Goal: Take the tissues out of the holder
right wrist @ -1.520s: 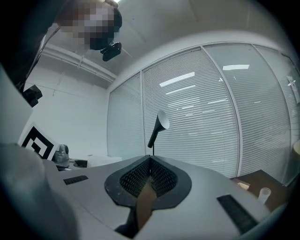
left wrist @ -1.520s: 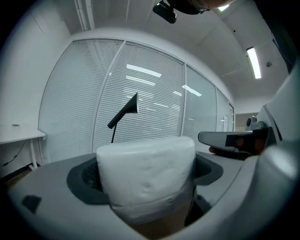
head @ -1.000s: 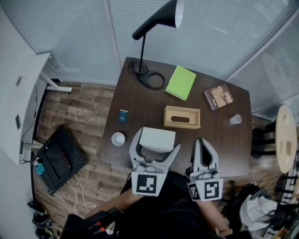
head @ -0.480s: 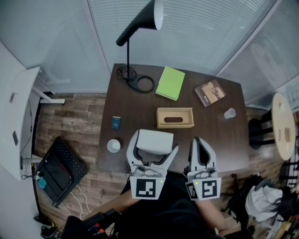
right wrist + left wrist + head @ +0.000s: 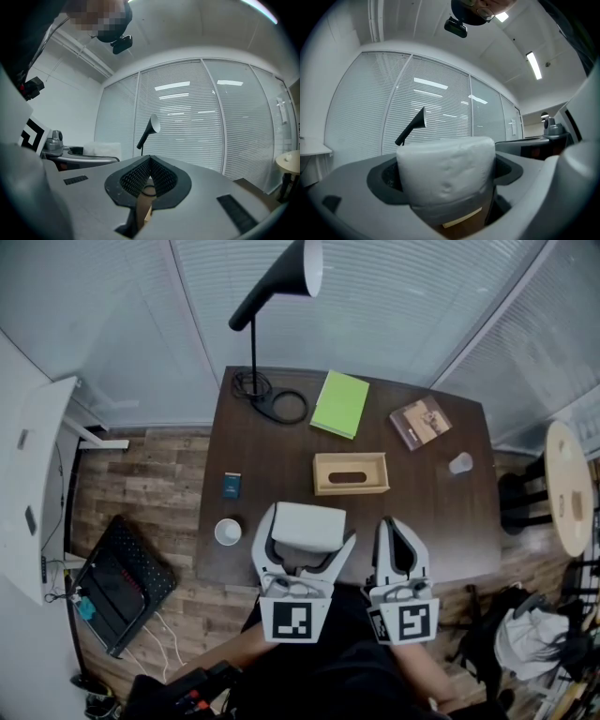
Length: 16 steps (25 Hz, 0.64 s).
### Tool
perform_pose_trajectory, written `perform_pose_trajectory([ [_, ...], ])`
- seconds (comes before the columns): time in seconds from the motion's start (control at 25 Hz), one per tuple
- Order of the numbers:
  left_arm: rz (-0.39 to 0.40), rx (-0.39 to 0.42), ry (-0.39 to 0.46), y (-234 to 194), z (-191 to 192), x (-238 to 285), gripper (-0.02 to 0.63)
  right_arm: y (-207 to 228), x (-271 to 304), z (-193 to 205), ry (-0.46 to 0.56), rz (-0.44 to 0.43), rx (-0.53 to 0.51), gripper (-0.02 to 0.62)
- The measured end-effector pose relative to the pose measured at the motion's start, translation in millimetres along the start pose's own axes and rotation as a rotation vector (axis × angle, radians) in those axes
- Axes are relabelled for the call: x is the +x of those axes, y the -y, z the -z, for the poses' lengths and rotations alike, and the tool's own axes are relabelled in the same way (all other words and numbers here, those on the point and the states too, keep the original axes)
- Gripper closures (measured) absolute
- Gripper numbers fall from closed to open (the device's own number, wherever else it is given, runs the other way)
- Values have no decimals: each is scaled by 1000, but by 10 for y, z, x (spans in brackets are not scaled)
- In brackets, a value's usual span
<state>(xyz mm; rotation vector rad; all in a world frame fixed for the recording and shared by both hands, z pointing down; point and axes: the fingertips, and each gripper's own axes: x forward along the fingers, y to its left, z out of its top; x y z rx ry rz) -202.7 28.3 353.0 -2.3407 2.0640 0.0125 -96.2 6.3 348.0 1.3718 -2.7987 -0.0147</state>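
Observation:
The wooden tissue holder (image 5: 351,473) stands in the middle of the dark table (image 5: 272,451), its oval slot facing up. My left gripper (image 5: 306,531) hovers over the table's front edge, shut on a white plastic-wrapped tissue pack (image 5: 307,524). In the left gripper view the tissue pack (image 5: 446,171) fills the space between the jaws of the left gripper (image 5: 447,178). To its right my right gripper (image 5: 394,532) is shut with nothing in it. In the right gripper view the right gripper (image 5: 149,161) has its ribbed pads (image 5: 136,178) pressed together.
A black desk lamp (image 5: 267,296) stands at the table's back left. A green notebook (image 5: 340,404), a brown book (image 5: 420,422) and a clear cup (image 5: 460,464) lie behind and right of the holder. A blue box (image 5: 231,486) and a white cup (image 5: 228,532) sit at left.
The head view has shifted and pulled back slightly. Both grippers and the tissue pack keep about the same place relative to the holder.

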Motion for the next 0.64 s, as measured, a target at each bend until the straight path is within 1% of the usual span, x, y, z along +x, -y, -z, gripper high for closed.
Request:
perform_pose_trajectory([
  [0.12,-17,-40,-30,1,54,-32,97,-7,-20,4,-5,-3,6,584],
  [0.24,-18,-45,-67,13,113,-66,95,-20,-43,3,-6,-4,6,584],
  [0.48,-5,-19,-30,114,55,-46,97,-13,-117,62,-20,-10,12,584],
  [0.64,6,-46,-39,226,110,-16,97,79,-176,97,-26,1,6,584],
])
